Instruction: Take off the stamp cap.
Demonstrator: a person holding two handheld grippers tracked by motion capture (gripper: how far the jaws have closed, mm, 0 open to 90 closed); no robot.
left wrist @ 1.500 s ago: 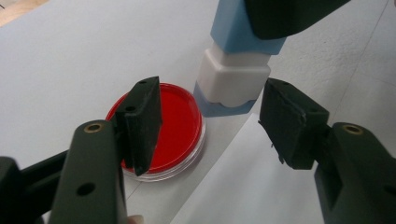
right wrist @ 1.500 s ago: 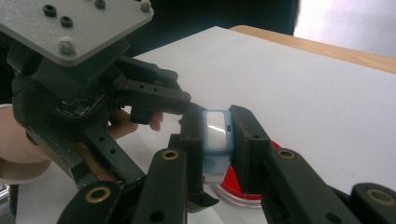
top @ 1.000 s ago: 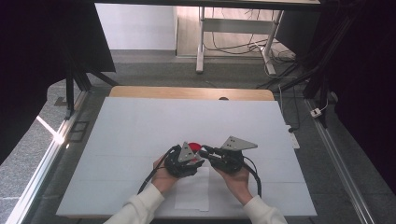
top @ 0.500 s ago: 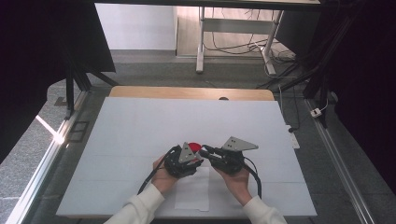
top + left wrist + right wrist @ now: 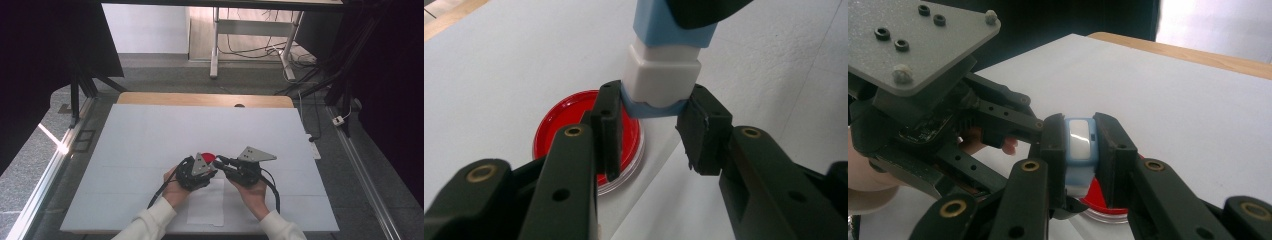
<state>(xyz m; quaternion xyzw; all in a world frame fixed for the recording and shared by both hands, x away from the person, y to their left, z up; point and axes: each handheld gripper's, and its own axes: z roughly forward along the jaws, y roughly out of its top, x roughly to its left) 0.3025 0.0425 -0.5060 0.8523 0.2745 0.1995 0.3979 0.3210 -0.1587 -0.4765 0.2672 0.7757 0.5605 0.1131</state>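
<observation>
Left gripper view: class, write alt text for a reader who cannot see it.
Two black gripper jaws close on the lower end of a blue-and-white stick above a white table. A round red lid lies just behind them.

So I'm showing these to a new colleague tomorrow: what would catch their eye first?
Probably the red round lid lying on the white table, the one bright thing there. Just above it, both tongs meet at a small blue and white block: the right tongs are clamped on it, and the left tongs have just been closing around its lower end.
</observation>
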